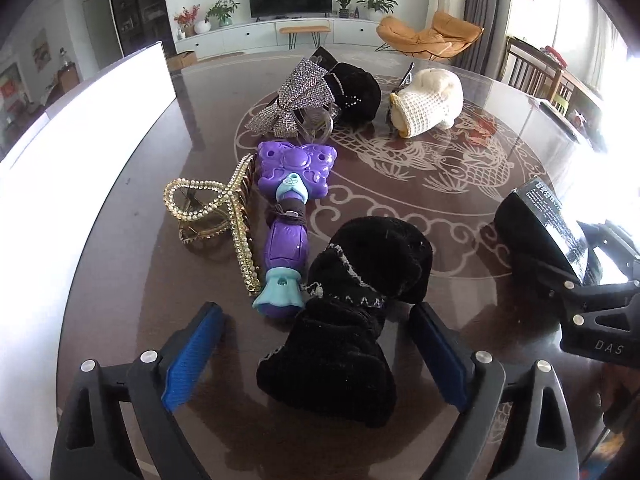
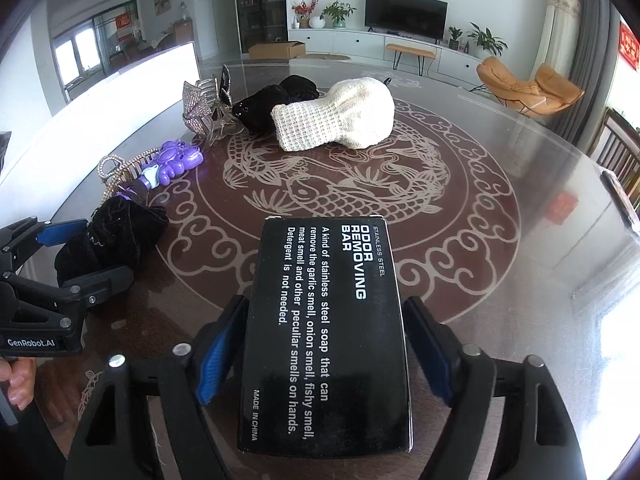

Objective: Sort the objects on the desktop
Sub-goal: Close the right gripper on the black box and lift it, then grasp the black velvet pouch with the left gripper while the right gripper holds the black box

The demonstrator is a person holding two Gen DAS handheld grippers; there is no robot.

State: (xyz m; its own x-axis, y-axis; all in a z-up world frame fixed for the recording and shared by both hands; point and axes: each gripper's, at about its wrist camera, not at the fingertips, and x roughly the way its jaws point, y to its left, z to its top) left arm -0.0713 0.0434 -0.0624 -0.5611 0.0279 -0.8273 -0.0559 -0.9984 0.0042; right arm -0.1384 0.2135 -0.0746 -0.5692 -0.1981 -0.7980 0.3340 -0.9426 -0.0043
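A home living room is shown. A flat television (image 2: pixel 406 14) is set on a long white low cabinet (image 2: pixel 360 42) against the far wall, with potted plants (image 2: pixel 339 12) and a vase of red flowers (image 2: pixel 305 10) placed along its top. A small wooden bench on hairpin legs (image 2: pixel 410 53) is seen in front of it, and an orange lounge chair (image 2: pixel 528 84) by the curtains (image 2: pixel 560 28). A dark glass-fronted display cabinet (image 2: pixel 260 0) is stood to the left. In the foreground, a glass-topped round table (image 2: pixel 500 240) patterned with a dragon and fish is seen, with wooden dining chairs (image 1: pixel 532 70) at its right edge.
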